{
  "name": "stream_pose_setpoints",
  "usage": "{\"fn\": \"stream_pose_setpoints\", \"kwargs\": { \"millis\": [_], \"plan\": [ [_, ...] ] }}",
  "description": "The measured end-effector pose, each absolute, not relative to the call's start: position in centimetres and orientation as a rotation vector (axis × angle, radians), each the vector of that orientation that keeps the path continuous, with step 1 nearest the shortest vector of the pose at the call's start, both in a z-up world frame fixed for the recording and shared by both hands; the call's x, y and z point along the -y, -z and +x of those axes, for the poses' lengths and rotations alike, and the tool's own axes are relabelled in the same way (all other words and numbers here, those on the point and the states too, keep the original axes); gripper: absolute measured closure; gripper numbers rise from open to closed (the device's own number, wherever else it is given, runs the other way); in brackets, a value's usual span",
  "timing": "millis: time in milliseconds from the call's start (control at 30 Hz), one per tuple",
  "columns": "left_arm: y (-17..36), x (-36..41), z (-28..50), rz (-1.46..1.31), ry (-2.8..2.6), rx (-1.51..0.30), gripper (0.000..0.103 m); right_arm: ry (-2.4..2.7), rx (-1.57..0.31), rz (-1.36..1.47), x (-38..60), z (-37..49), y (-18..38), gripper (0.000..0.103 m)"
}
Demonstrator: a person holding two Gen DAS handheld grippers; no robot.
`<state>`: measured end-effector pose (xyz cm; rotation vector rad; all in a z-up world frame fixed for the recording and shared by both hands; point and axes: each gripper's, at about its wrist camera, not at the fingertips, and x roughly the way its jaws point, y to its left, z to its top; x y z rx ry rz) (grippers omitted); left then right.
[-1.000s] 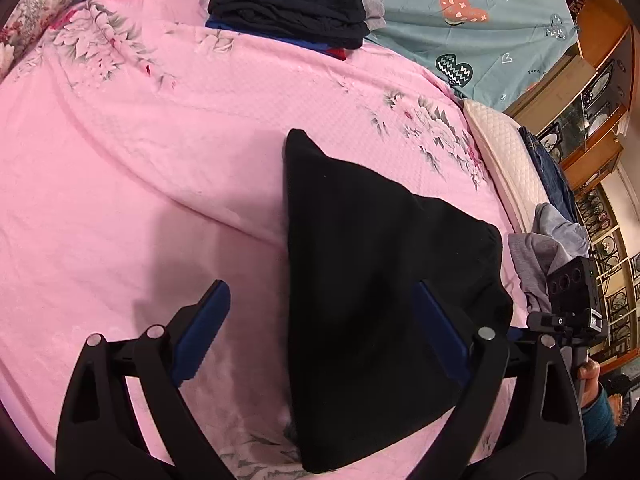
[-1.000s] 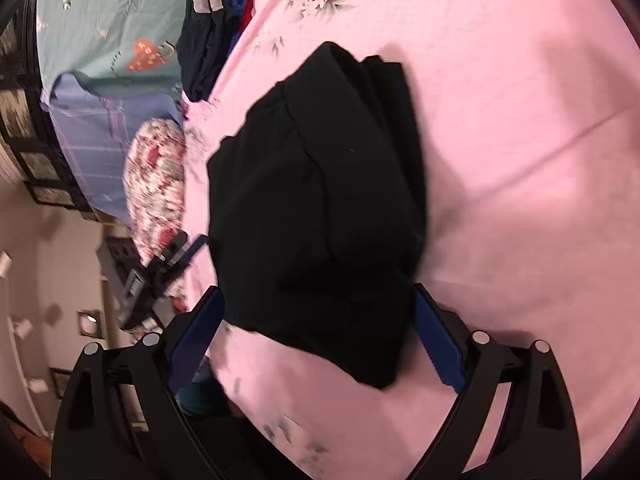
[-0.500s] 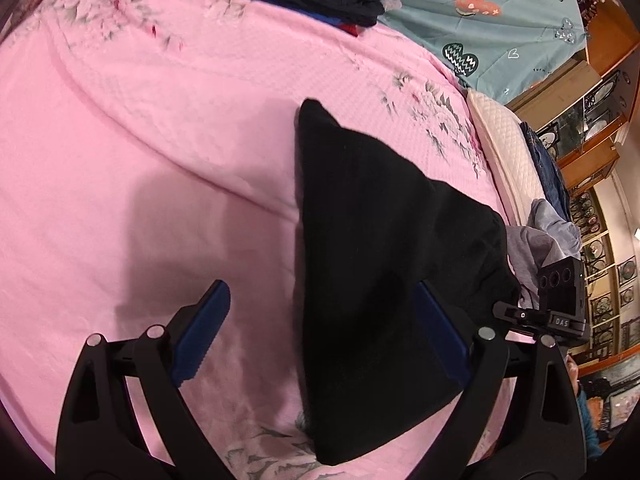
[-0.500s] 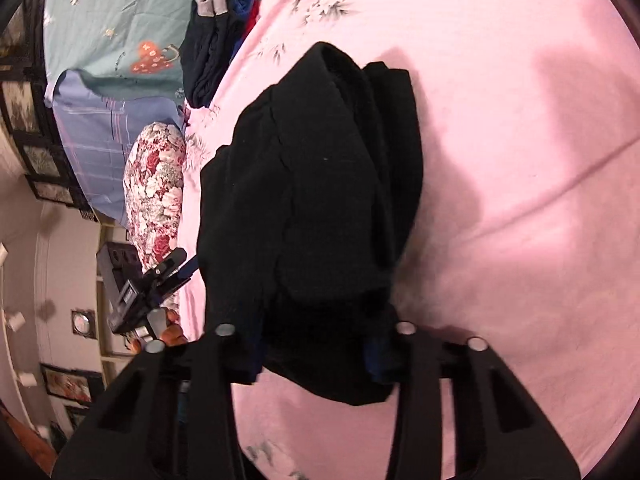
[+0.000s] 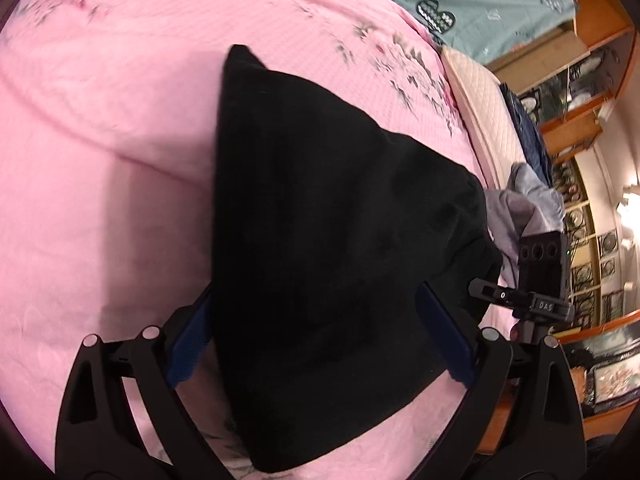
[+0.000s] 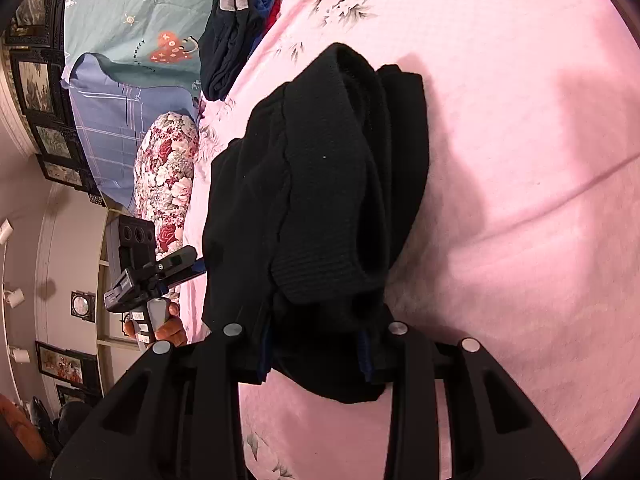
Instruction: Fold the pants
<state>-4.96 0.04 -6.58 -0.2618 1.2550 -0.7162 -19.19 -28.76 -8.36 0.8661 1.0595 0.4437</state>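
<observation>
The folded black pants point(image 5: 320, 240) lie on the pink floral bedspread point(image 5: 100, 160). My left gripper point(image 5: 316, 344) is open, its blue-padded fingers astride the near end of the pants. My right gripper point(image 6: 316, 356) is shut on the near edge of the pants point(image 6: 316, 200), where the ribbed waistband bunches up. The right gripper shows at the right of the left wrist view point(image 5: 536, 280); the left gripper shows at the left of the right wrist view point(image 6: 152, 272).
A stack of dark folded clothes point(image 6: 228, 44) lies at the far side by a teal quilt point(image 6: 140, 12). A floral pillow point(image 6: 164, 184) is beside it. Grey garments point(image 5: 528, 208) and a cream cushion point(image 5: 480, 108) lie at the bed's right edge, wooden cabinets point(image 5: 580, 80) beyond.
My right gripper has closed on the edge of the pants. My left gripper has moved forward so its open fingers now straddle the pants.
</observation>
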Motion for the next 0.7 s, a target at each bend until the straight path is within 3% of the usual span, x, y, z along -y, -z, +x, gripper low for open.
{"fn": "stream_pose_setpoints", "kwargs": {
  "millis": [333, 367, 400, 500, 700],
  "plan": [
    [6.5, 1.3, -5.1, -0.212, 0.756, -1.193, 0.007, -0.444, -1.057, 0.837, 28.5, -18.9, 8.3, 0.065],
    [6.5, 1.0, -5.1, -0.210, 0.745, -1.186, 0.018, -0.446, -1.052, 0.831, 28.5, -19.0, 8.2, 0.066],
    [6.5, 0.9, -5.1, -0.205, 0.735, -1.184, 0.040, -0.446, -1.049, 0.825, 28.4, -19.1, 8.2, 0.067],
    [6.9, -0.3, -4.7, -0.257, 0.737, -1.202, 0.064, -0.446, -1.040, 0.818, 28.4, -19.3, 8.2, 0.068],
    [5.7, 0.2, -5.2, -0.236, 0.714, -1.160, 0.074, -0.434, -1.034, 0.837, 28.4, -19.3, 8.2, 0.068]
  ]
}}
